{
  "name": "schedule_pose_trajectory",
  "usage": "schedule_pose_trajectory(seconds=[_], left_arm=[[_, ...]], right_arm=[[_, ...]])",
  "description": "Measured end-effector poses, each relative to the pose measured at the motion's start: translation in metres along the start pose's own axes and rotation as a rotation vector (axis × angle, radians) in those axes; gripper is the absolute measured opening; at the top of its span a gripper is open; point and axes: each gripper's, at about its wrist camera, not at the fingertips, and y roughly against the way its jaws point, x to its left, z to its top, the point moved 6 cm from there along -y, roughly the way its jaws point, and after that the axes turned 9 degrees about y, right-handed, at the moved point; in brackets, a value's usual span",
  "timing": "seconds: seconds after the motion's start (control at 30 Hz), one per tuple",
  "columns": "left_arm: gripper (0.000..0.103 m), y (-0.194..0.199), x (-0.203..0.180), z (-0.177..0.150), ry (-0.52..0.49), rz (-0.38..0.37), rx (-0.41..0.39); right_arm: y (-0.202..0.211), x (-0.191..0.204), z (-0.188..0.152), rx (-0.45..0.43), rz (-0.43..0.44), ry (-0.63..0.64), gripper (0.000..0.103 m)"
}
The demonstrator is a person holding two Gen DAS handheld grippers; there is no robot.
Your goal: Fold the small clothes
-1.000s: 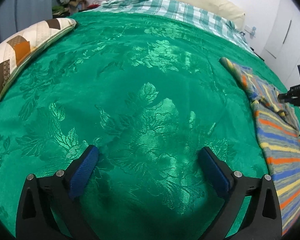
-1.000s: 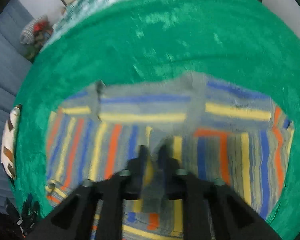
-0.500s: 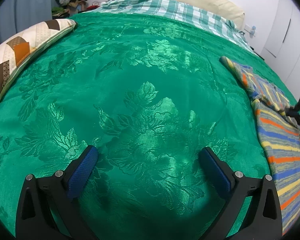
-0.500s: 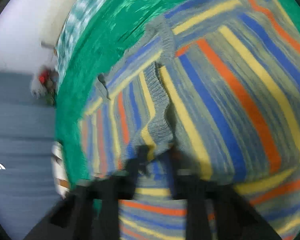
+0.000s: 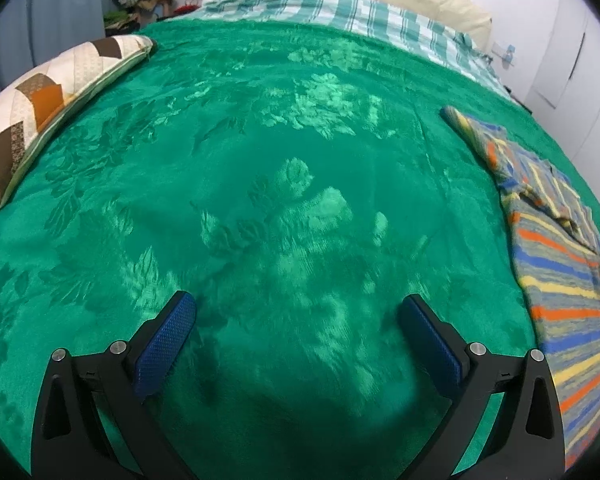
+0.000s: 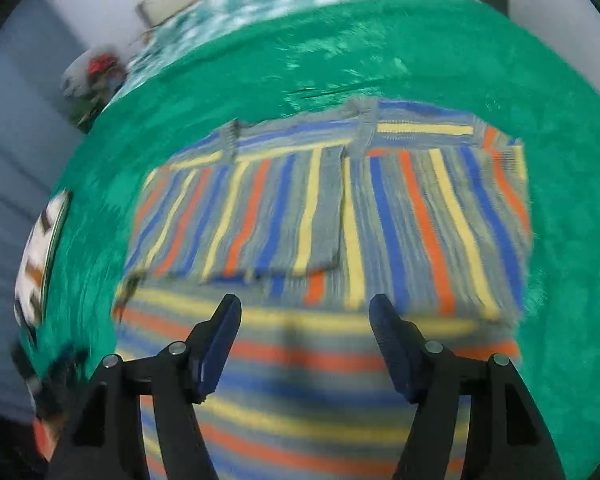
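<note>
Striped sweater (image 6: 340,216): lying flat on the green bedspread (image 5: 260,200), sleeves folded in over the body. Right gripper (image 6: 304,320): fingers apart, holding nothing, hovering above the sweater's near end (view blurred). Left gripper (image 5: 296,320): fingers wide apart over bare bedspread, sweater (image 5: 560,280) well off to its right. Patchwork cushion (image 5: 40,108) at left edge.
</note>
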Motion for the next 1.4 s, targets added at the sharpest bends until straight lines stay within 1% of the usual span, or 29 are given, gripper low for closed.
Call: schedule_pose_trajectory(seconds=[0.03,0.1,0.13,0.17,0.2,0.23,0.3,0.33,0.37,0.4,0.47,0.5,0.53,0.57,0.6,0.67,0.7,0.77,0.87,0.9,0.93,1.0,1.03,1.13,1.27,1.4], left_arm=[[0.101,0.005,-0.005,-0.003,-0.002,-0.005,0.013],[0.101,0.020,-0.022,-0.008,-0.012,-0.047,0.027],[0.101,0.030,-0.036,-0.012,-0.022,-0.084,0.030],[0.101,0.040,-0.050,-0.016,-0.036,-0.122,0.030],[0.101,0.054,-0.074,-0.024,-0.067,-0.182,0.032],[0.101,0.063,-0.091,-0.030,-0.094,-0.220,0.033],[0.101,0.079,-0.135,-0.050,-0.186,-0.303,0.043],[0.101,0.083,-0.153,-0.059,-0.229,-0.328,0.055],[0.101,0.086,-0.177,-0.075,-0.293,-0.354,0.079],[0.101,0.085,-0.193,-0.088,-0.341,-0.363,0.097],[0.101,0.078,-0.215,-0.118,-0.438,-0.348,0.143],[0.101,0.068,-0.219,-0.138,-0.498,-0.303,0.190],[0.100,0.060,-0.219,-0.153,-0.533,-0.254,0.232],[0.100,0.056,-0.216,-0.162,-0.551,-0.214,0.256],[0.100,0.059,-0.208,-0.169,-0.559,-0.191,0.247],[0.100,0.070,-0.199,-0.172,-0.552,-0.189,0.242],[0.100,0.076,-0.190,-0.173,-0.544,-0.173,0.253],[0.100,0.085,-0.175,-0.174,-0.523,-0.148,0.250],[0.100,0.086,-0.156,-0.167,-0.483,-0.089,0.257],[0.100,0.083,-0.147,-0.163,-0.455,-0.073,0.263],[0.100,0.083,-0.143,-0.161,-0.435,-0.064,0.264],[0.100,0.082,-0.137,-0.154,-0.401,-0.043,0.259],[0.100,0.083,-0.136,-0.152,-0.395,-0.036,0.256],[0.100,0.085,-0.133,-0.147,-0.390,-0.015,0.234],[0.100,0.087,-0.138,-0.146,-0.414,0.000,0.217],[0.100,0.087,-0.137,-0.146,-0.424,0.005,0.219]], right_arm=[[0.013,-0.002,-0.015,-0.006,-0.013,0.031,0.066],[0.028,-0.006,-0.035,-0.015,-0.053,0.070,0.066],[0.039,-0.013,-0.053,-0.012,-0.093,0.096,0.066],[0.048,-0.020,-0.070,-0.007,-0.111,0.111,0.066],[0.056,-0.023,-0.086,-0.001,-0.115,0.120,0.066],[0.063,-0.023,-0.100,0.005,-0.108,0.130,0.066],[0.072,-0.016,-0.124,0.014,-0.096,0.159,0.066],[0.075,-0.012,-0.133,0.017,-0.094,0.171,0.066],[0.077,-0.006,-0.144,0.023,-0.088,0.182,0.066],[0.077,0.000,-0.153,0.031,-0.078,0.184,0.066],[0.074,0.010,-0.170,0.049,-0.056,0.180,0.066],[0.069,0.013,-0.180,0.067,-0.055,0.178,0.066],[0.064,0.016,-0.193,0.098,-0.063,0.176,0.066],[0.061,0.019,-0.201,0.118,-0.063,0.175,0.066],[0.061,0.022,-0.211,0.129,-0.065,0.173,0.066],[0.067,0.025,-0.224,0.127,-0.073,0.175,0.066],[0.072,0.025,-0.233,0.125,-0.078,0.173,0.066],[0.079,0.021,-0.248,0.134,-0.092,0.156,0.066],[0.088,0.011,-0.264,0.138,-0.095,0.101,0.066],[0.090,0.007,-0.266,0.137,-0.095,0.084,0.066],[0.096,0.002,-0.270,0.124,-0.093,0.054,0.066],[0.106,-0.006,-0.270,0.095,-0.092,0.020,0.066],[0.112,-0.011,-0.270,0.074,-0.094,-0.002,0.066],[0.118,-0.019,-0.268,0.045,-0.097,-0.037,0.066],[0.116,-0.024,-0.267,0.047,-0.096,-0.066,0.066],[0.116,-0.023,-0.266,0.044,-0.104,-0.058,0.066]])
